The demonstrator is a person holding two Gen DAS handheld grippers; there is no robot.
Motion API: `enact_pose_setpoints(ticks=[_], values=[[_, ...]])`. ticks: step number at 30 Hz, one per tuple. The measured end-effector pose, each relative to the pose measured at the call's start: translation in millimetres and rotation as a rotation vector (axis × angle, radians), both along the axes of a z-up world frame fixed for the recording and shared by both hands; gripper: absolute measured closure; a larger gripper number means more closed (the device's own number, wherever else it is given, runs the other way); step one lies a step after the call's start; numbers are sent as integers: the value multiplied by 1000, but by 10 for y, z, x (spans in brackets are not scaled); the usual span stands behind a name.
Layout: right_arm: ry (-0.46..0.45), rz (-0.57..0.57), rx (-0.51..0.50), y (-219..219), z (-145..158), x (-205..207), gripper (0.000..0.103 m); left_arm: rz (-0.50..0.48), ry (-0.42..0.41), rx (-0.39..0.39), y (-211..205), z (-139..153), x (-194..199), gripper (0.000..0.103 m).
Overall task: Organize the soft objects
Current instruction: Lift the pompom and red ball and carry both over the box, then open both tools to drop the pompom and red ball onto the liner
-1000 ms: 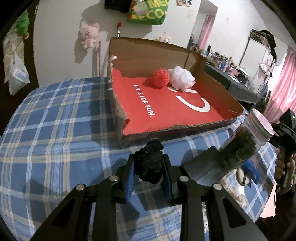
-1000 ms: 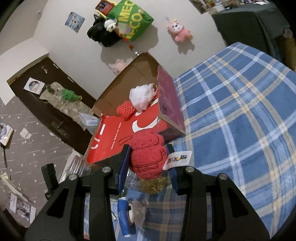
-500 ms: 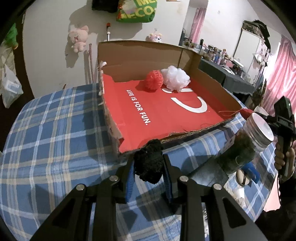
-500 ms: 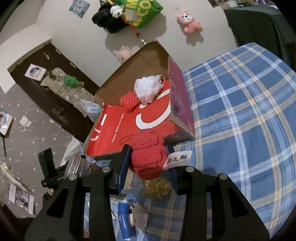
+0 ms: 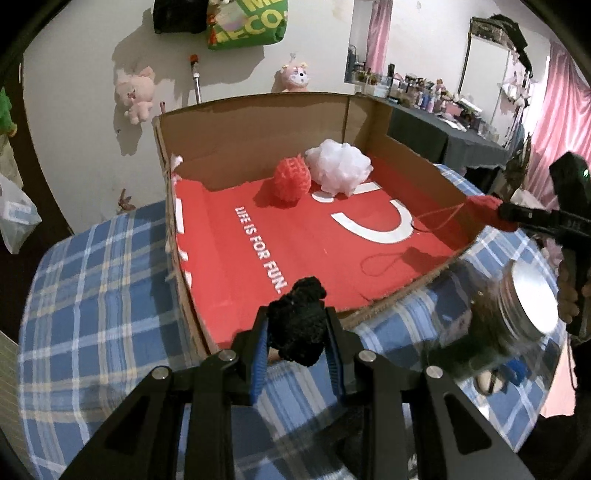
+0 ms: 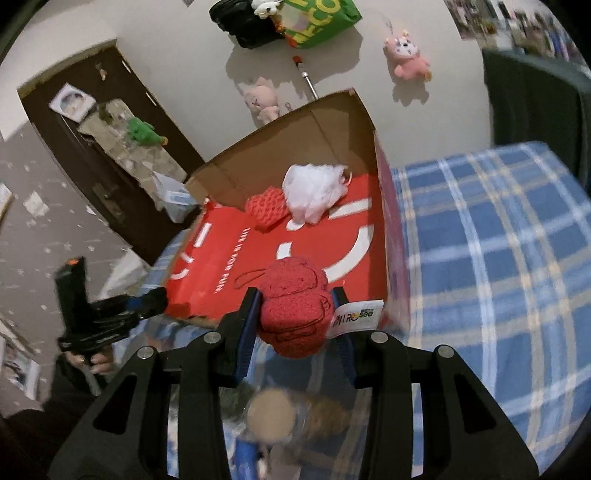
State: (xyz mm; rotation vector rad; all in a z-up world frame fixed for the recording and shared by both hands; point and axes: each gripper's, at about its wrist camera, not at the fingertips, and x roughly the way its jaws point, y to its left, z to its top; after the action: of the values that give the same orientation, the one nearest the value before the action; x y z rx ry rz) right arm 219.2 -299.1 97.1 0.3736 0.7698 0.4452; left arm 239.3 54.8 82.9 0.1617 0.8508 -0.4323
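My left gripper [image 5: 297,334] is shut on a black knitted ball [image 5: 297,328], held just above the near edge of the open cardboard box [image 5: 258,125] with the red floor. My right gripper [image 6: 295,317] is shut on a red knitted ball [image 6: 293,308] with a white tag, at the box's near right corner [image 6: 386,258]. In the left wrist view the red ball [image 5: 487,208] sits over the right wall, a red strand trailing inside. A red mesh puff [image 5: 291,179] and a white mesh puff [image 5: 340,168] lie at the back of the box.
The box stands on a blue plaid cloth [image 5: 96,280]. A glass jar with a metal lid [image 5: 517,310] stands right of the box front. Plush toys [image 5: 135,92] and a green bag [image 5: 247,22] hang on the wall behind.
Both grippers have moved forward and up toward the box with their balls held. The red ball now reaches over the box's right wall.
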Motion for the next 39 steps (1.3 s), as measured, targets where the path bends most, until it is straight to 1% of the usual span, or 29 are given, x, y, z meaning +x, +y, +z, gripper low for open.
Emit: enact_pose_setpoints(ticks=[1, 3, 4, 7, 10, 12, 15, 19, 23, 27, 34, 37, 38, 39], values=[[-8, -6, -26, 32, 14, 38, 66, 8, 0, 12, -38, 7, 45, 73], [-26, -18, -128, 168, 55, 160, 66, 24, 5, 37, -92, 5, 130, 73], [-31, -19, -157, 202, 62, 205, 66, 33, 10, 51, -124, -3, 192, 73], [-41, -13, -288, 415, 67, 376, 66, 69, 35, 86, -170, -51, 377, 73], [-35, -2, -397, 603, 67, 576, 66, 112, 64, 122, -200, -112, 579, 73], [-13, 10, -434, 680, 53, 724, 66, 124, 72, 143, -224, -138, 686, 73], [3, 8, -536, 795, 12, 973, 66, 143, 75, 194, -281, -168, 908, 73], [67, -4, -585, 842, -92, 1317, 66, 170, 96, 230, -305, -231, 1177, 73], [117, 1, -658, 918, -197, 1508, 66, 196, 130, 276, -319, -376, 1404, 72], [184, 8, -701, 977, -355, 1655, 66, 199, 146, 309, -370, -494, 1504, 72], [183, 18, -770, 1021, -439, 1691, 64, 194, 151, 327, -410, -518, 1534, 69], [184, 30, -784, 1010, -448, 1701, 63, 189, 154, 327, -419, -504, 1545, 63], [183, 36, -790, 1038, -455, 1698, 60, 189, 148, 326, -424, -490, 1537, 58], [180, 44, -805, 1050, -464, 1695, 55, 191, 145, 327, -429, -477, 1536, 54]])
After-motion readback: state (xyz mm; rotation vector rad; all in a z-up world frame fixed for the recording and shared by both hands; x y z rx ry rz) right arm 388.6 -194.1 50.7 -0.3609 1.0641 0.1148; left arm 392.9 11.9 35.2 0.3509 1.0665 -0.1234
